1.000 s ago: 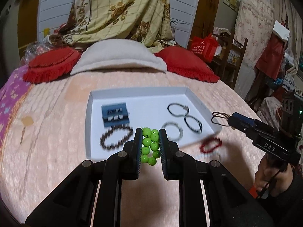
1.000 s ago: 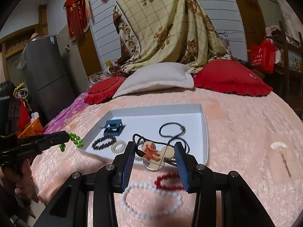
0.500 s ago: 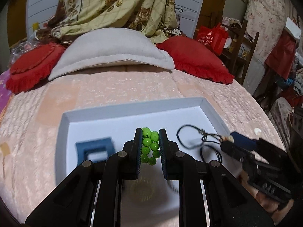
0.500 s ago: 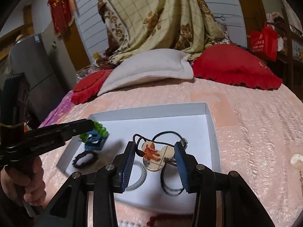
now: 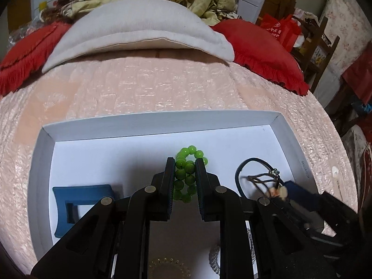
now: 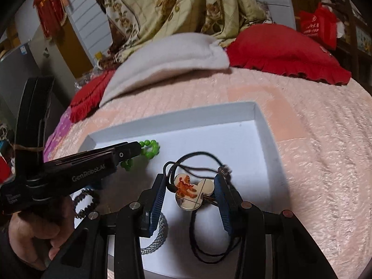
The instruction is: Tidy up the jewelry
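Between left gripper (image 5: 184, 174) pads: green bead bracelet (image 5: 187, 176), clamped.

Open tray floor ahead, clutter along the near edge

We see bare floor across the far half of the white tray (image 5: 160, 122); nearer us the blue holder (image 5: 81, 200), a black cord loop (image 5: 244, 169), a silver bracelet (image 6: 155, 239) and a dark bead bracelet (image 6: 87, 201) crowd it, walls all round.
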Motion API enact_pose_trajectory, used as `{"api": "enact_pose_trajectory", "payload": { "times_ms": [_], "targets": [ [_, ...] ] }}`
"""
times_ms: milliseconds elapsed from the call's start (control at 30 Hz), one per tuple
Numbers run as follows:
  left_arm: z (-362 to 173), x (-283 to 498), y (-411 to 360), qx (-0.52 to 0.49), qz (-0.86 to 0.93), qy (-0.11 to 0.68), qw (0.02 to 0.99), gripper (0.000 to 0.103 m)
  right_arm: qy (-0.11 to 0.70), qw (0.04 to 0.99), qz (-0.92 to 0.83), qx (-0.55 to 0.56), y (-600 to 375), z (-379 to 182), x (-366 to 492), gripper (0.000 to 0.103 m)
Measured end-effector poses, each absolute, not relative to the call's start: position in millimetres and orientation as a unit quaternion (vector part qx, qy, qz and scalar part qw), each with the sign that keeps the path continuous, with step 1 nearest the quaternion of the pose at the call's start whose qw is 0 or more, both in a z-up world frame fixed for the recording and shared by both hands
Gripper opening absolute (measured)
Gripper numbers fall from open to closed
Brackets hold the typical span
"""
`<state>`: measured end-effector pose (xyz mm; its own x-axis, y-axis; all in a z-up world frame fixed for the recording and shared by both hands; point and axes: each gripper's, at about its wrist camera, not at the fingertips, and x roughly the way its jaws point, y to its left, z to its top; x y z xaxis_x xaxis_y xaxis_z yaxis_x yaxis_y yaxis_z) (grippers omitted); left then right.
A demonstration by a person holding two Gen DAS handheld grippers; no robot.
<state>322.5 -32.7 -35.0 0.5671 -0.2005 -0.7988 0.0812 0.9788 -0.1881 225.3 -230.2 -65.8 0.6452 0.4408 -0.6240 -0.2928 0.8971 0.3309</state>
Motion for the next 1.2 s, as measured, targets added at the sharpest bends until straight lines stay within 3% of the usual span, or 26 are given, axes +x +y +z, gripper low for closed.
{"api": "enact_pose_trajectory", "payload": {
  "times_ms": [300,367,433,833,1200],
  "targets": [
    [-43,319,-25,-0.068,-0.074,0.486,0.868,0.017,0.379,0.894,0.214,0.105,-226,-69,226,0.046],
    [-39,316,-21,-0.074,-0.07,0.479,0.872,0.021,0.377,0.894,0.215,0.107,-227,-68,225,0.047],
    [-34,313,-17,-0.079,-0.065,0.471,0.876,0.034,0.372,0.896,0.216,0.112,-230,-65,223,0.047],
    [3,222,0,-0.062,-0.058,0.415,0.906,0.043,0.292,0.932,0.18,0.114,-284,-32,162,0.048],
    [-33,148,-80,0.085,-0.181,0.465,0.862,0.043,0.324,0.932,0.106,0.122,-339,-55,93,0.048]
  ]
}}
